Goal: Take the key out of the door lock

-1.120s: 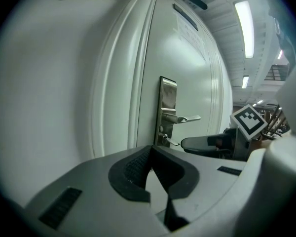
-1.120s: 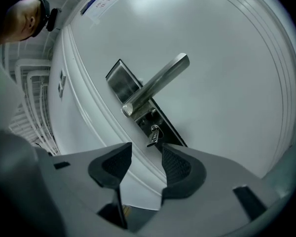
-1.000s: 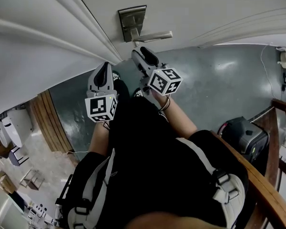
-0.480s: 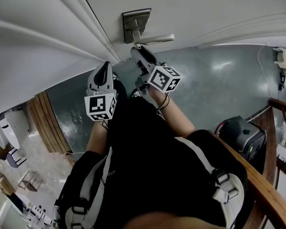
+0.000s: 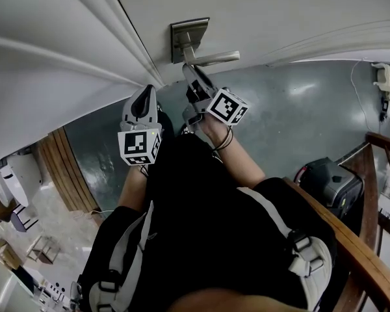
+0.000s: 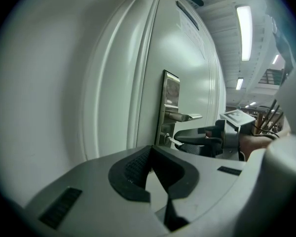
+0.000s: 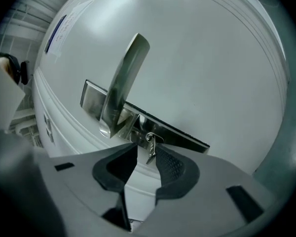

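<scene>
Right gripper [image 7: 146, 153] is closing its jaws around the key [image 7: 151, 149], not yet clamping it; key is still sitting in the door lock [image 7: 182, 138]. Left gripper [image 6: 150, 151], jaws together and empty, is waiting on the left.

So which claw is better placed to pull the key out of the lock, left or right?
Right. The right claw has the key between its jaws, which have just been closing but do not clamp it yet. The left claw hangs off to the side, shut and empty.
</scene>
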{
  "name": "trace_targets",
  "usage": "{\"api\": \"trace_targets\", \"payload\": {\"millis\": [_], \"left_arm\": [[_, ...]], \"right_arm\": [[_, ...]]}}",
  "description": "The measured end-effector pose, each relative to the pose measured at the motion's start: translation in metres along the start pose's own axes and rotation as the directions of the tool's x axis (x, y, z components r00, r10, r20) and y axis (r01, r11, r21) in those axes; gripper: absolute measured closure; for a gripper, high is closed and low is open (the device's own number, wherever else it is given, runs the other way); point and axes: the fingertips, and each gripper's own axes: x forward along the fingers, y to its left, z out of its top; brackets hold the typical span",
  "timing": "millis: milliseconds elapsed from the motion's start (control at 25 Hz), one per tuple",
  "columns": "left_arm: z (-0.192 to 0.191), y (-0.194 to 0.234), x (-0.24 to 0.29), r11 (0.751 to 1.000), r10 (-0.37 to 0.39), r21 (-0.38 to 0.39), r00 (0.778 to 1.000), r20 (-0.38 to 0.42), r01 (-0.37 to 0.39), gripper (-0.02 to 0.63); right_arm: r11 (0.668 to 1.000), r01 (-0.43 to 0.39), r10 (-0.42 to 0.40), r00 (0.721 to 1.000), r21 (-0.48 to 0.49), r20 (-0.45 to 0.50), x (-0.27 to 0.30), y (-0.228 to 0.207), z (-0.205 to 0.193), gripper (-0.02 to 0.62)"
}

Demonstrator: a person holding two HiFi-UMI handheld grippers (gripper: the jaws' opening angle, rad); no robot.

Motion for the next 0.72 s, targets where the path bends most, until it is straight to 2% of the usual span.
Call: {"api": "trace_targets", "payload": {"millis": [200, 400, 720], "left_arm": [[0.002, 0.001, 0.0, 1.0, -0.016, 0.001, 1.0, -0.001, 0.016, 0.583], [0.003, -0.001, 0.002, 1.0, -0.028, 0.005, 1.0, 0.001, 0.028, 0.583], [0.004, -0.004, 0.006, 0.999, -0.042, 0.006, 0.999, 0.0, 0.042, 0.583]], "right_arm": [[0.994, -0.03, 0.027, 0.999, 0.105, 0.029, 0.006, 0.005, 0.002, 0.479], [0.959, -0.01, -0.008, 0.998, 0.284, 0.06, 0.002, -0.006, -0.001, 0.52], [0.929, -0.002, -0.029, 0.997, 0.371, 0.078, 0.0, -0.01, -0.003, 0.554]]}}
